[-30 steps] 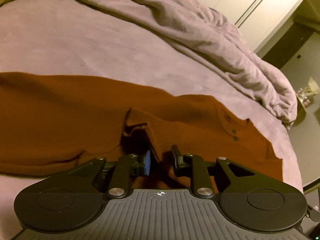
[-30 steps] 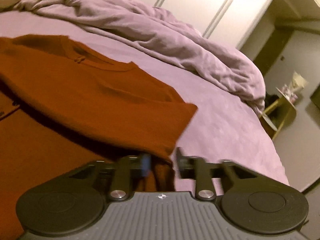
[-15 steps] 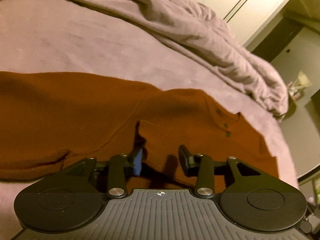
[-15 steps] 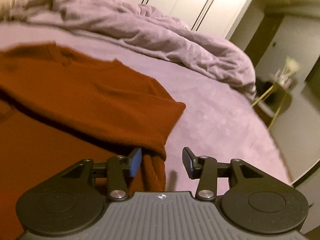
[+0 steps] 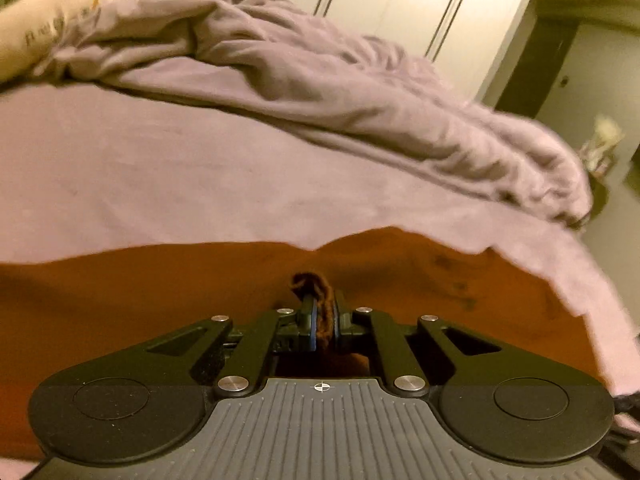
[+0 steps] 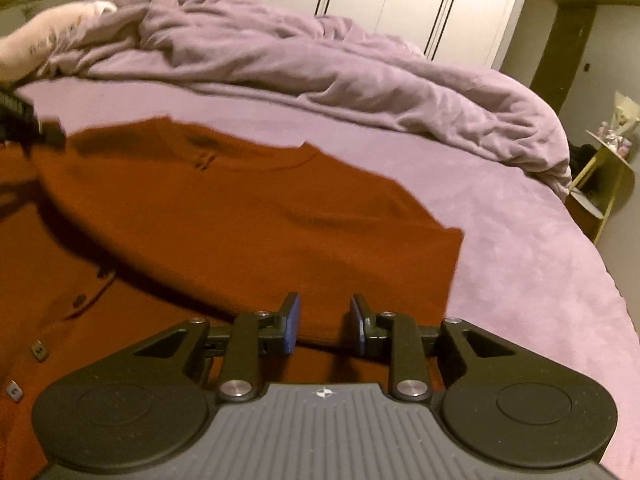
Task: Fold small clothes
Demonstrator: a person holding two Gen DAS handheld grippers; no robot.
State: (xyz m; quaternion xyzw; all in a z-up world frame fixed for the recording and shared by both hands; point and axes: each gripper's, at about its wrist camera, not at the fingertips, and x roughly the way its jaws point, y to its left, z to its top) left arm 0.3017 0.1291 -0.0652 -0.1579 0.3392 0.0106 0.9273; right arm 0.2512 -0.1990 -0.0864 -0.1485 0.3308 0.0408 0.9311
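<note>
A rust-brown knit top (image 6: 224, 216) with small buttons lies on the purple bed sheet (image 6: 520, 264), one part folded over itself. In the left wrist view the top (image 5: 160, 292) fills the foreground. My left gripper (image 5: 323, 320) is shut on a bunched fold of the brown top. My right gripper (image 6: 325, 322) is open, its jaws just above the folded edge of the top and holding nothing. The tip of the left gripper (image 6: 40, 130) shows at the left edge of the right wrist view.
A crumpled purple duvet (image 6: 320, 68) lies across the back of the bed, with a pale pillow (image 5: 52, 28) at the far left. White wardrobe doors (image 6: 400, 0) stand behind. A small yellow side table (image 6: 604, 184) stands beyond the bed's right edge.
My left gripper has closed on a fold of the brown top and the view has dropped lower. My right gripper has let go of the top's edge, opened and drawn back a little.
</note>
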